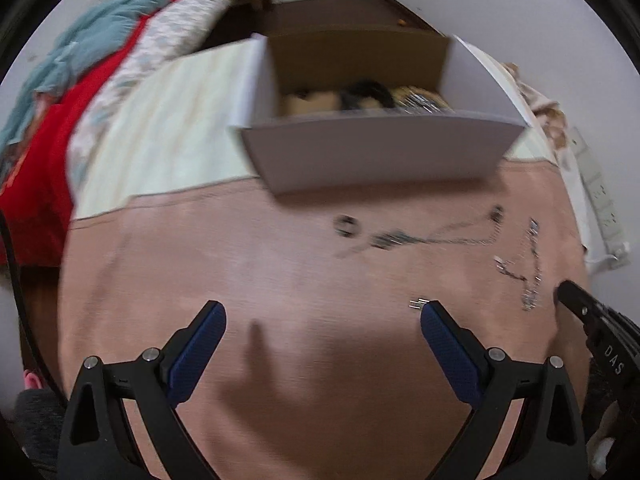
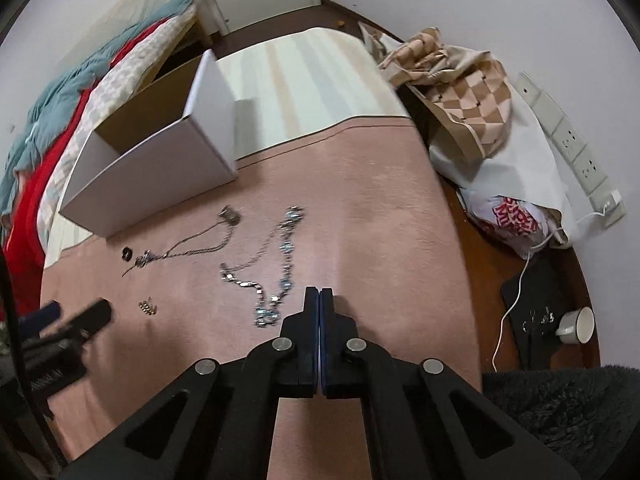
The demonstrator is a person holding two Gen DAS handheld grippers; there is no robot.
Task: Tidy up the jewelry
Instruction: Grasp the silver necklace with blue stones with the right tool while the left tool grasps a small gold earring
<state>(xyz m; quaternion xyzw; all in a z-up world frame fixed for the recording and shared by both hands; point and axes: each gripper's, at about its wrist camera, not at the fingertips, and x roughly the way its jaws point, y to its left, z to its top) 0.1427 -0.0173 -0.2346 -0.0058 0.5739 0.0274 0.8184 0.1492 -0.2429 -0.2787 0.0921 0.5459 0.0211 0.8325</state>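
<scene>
The right gripper (image 2: 319, 300) is seen nearest, its blue-lined fingers pressed together on nothing, poised just beside the near end of the chunky silver necklace (image 2: 276, 264). That necklace is laid in a long loop on the pink cloth (image 2: 380, 220), roughly mid-cloth, its blue-tinted links running up toward the far edge. To its left a finer chain with a pendant (image 2: 192, 244) is spread out, a small dark ring (image 2: 127, 254) is found at that chain's left end, and a little clump of gold-toned pieces (image 2: 147, 306) is set nearer the left edge of the cloth. All four are lying apart from the white box (image 2: 160, 172), which is parked at the far left corner of the cloth.

In the left view the left gripper (image 1: 320, 324) is held wide apart and empty, hovering low over bare cloth, with a tiny metal piece (image 1: 418, 303) just off its right fingertip. Some items are already glimpsed inside the box, dark and metallic, though blur keeps them from being made out.

The step in hand is judged to be a pick: loose pieces are yet to be gathered into the box. For the next move the right fingers would need to be opened, then lowered over a link; fine chain is likely to slip and trail, so a firm pinch would be called for
</scene>
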